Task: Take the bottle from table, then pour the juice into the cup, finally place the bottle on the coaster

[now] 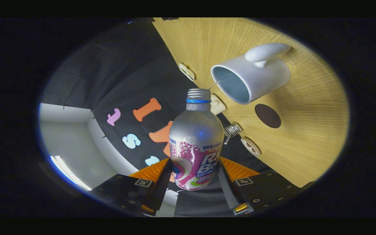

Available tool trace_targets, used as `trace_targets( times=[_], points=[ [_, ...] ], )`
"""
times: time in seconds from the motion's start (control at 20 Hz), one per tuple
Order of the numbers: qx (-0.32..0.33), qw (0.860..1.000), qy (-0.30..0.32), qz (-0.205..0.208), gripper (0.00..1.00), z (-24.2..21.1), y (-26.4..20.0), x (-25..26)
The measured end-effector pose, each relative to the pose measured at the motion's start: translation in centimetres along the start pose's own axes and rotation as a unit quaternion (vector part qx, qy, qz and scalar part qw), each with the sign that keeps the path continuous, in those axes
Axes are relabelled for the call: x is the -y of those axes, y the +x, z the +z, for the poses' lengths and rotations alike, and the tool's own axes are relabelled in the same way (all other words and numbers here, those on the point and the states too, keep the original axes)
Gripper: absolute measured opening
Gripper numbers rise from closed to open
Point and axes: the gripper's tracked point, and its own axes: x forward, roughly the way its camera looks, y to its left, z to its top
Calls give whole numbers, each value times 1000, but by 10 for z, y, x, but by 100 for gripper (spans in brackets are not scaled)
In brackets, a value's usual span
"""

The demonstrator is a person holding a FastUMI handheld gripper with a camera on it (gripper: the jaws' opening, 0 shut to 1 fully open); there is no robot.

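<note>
Gripping "Grape"-labelled bottle (196, 143), gripper (194, 182)

My view: dim, heavy fisheye bending at edges; bright strip light (70, 174) at eight o'clock; soft glare on bottle (196, 137) shoulder.

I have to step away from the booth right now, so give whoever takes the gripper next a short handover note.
Gripper: shut on the bottle, one finger on each side of its lower body.
Bottle: lifted and tilted, uncapped neck aimed toward the white mug.
Mug: on the wooden table, its mouth just beyond the bottle's neck.
Coaster: dark round one on the table beside the mug, bare.
Done: bottle picked up and brought to the mug.
Left: finish the pour; whether juice is flowing can't be told. Then stand the bottle on the coaster and release.
</note>
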Motion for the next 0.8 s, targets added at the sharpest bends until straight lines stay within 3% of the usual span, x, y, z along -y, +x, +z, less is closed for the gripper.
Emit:
trace_targets(
  times=[0.8],
  points=[
    [-3, 999, 44, 15, 76, -15, 1, -26]
  ],
)
